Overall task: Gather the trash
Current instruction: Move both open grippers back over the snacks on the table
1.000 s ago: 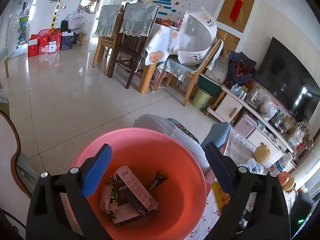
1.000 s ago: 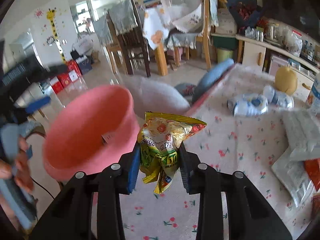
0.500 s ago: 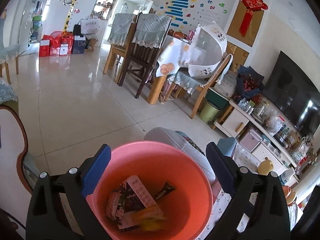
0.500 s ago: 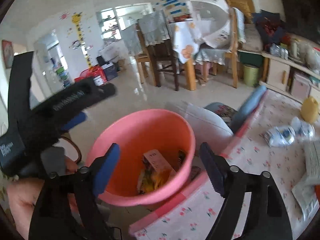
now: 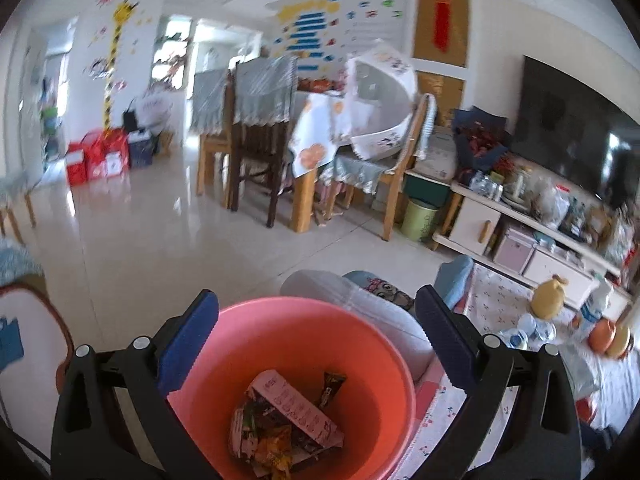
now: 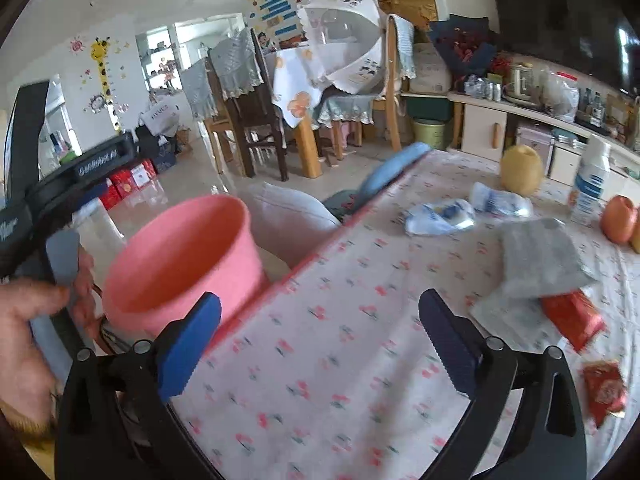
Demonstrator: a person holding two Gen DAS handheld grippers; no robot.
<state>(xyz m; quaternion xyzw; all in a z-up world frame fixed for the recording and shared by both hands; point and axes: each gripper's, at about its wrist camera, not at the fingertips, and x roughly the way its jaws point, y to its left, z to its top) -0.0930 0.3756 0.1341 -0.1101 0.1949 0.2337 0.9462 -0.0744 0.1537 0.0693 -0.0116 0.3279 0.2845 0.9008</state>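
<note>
A pink bin (image 5: 304, 364) sits below my left gripper (image 5: 320, 344), which is open and empty above it. Inside lie crumpled wrappers and a pink paper slip (image 5: 288, 424). In the right wrist view the bin (image 6: 180, 256) stands at the table's left edge. My right gripper (image 6: 320, 344) is open and empty over the floral tablecloth (image 6: 320, 380). On the cloth to the right lie a red wrapper (image 6: 572, 316), a second red wrapper (image 6: 604, 392), a grey pouch (image 6: 540, 256) and crumpled white-blue bags (image 6: 440, 216).
On the table stand a yellow jar (image 6: 520, 168), a white bottle (image 6: 592, 184) and an orange fruit (image 6: 620, 220). A grey cushioned stool (image 6: 288, 208) is behind the bin. Dining chairs (image 5: 256, 148), a green pail (image 5: 420, 220) and a TV cabinet (image 5: 520, 232) stand beyond.
My right gripper opened and let the yellow snack bag fall into the bin, then swung right, back over the table. The left gripper stayed open above the bin.
</note>
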